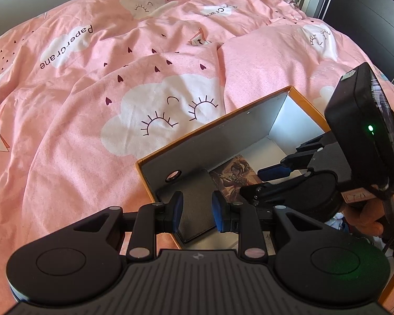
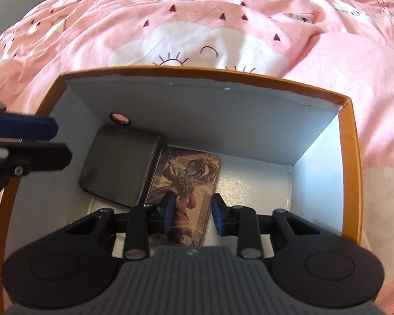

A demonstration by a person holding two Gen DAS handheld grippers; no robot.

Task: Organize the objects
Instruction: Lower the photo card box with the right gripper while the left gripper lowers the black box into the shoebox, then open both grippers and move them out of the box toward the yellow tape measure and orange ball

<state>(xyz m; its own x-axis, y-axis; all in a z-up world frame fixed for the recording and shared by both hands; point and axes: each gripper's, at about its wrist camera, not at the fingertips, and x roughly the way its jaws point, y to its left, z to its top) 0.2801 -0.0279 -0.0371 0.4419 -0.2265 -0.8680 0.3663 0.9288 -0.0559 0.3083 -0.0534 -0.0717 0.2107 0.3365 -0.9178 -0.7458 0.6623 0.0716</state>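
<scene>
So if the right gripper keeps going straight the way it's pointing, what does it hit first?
Most likely the picture card lying flat on the floor of the orange box. The right gripper points down at it with nothing visible between, though depth is hard to judge.

The left wrist camera sits just behind the left gripper (image 1: 197, 211) and looks down at a slant. It hangs over the near left corner of the box (image 1: 170, 139), with the pink blanket (image 1: 92, 105) filling the view from 9 to 1 o'clock. The right gripper (image 1: 252, 181) comes in from 3 o'clock.

The right wrist camera looks more steeply down into the box (image 2: 350, 157) from close above. Both views share the box floor, the black case (image 2: 118, 168) and the picture card (image 2: 191, 168).
</scene>
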